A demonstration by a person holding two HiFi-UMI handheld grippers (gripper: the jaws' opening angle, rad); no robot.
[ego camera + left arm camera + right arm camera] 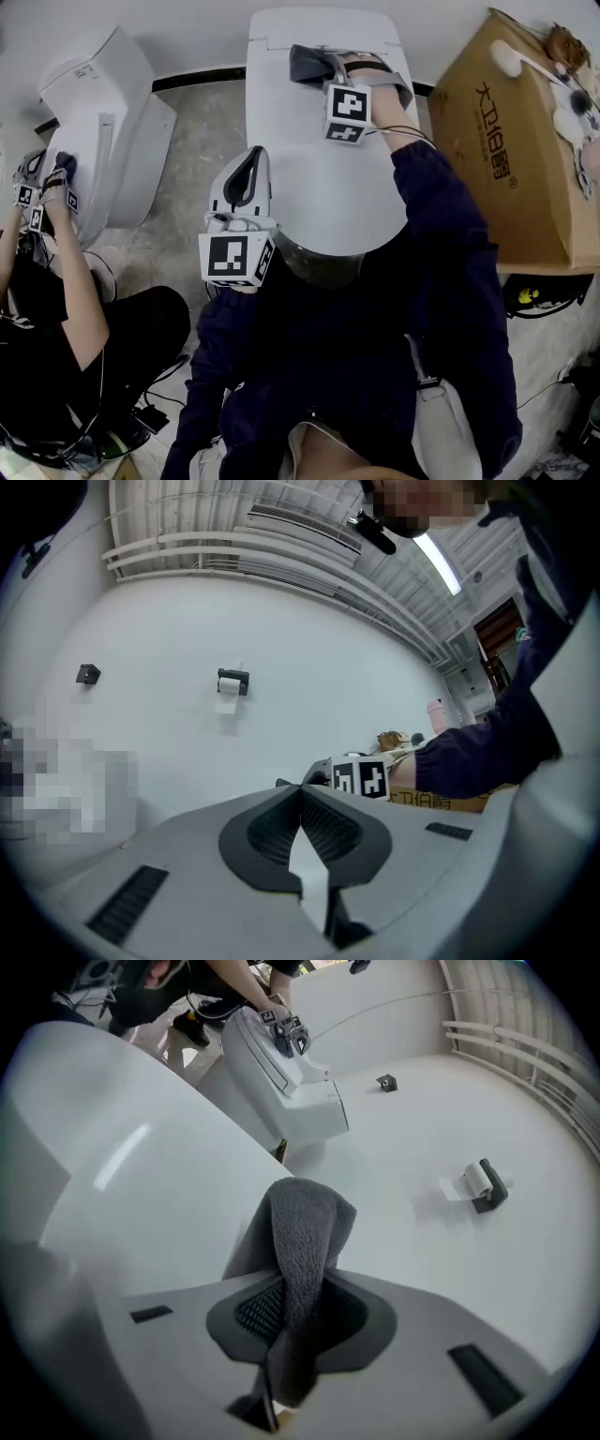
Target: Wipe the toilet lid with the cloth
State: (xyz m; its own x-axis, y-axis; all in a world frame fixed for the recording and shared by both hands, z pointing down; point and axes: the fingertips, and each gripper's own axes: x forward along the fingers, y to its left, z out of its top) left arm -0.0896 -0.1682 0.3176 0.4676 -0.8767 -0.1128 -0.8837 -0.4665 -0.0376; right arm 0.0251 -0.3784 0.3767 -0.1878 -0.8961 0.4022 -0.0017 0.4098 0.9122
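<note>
I'm pinching the grey cloth [307, 64] in my right tool [334, 67] at the far end of the toilet lid [309, 178], while my left tool [247, 172] is hovering clenched on nothing. Only a fold is caught, so I'm worrying it slips out mid-wipe. The cardboard box [502, 159] is carrying bits on top, and I can't see inside it.

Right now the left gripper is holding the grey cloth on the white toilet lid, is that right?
No, the right gripper holds the grey cloth on the white toilet lid. The right gripper view shows it pinched between that gripper's jaws. The left gripper is shut on nothing.
</note>
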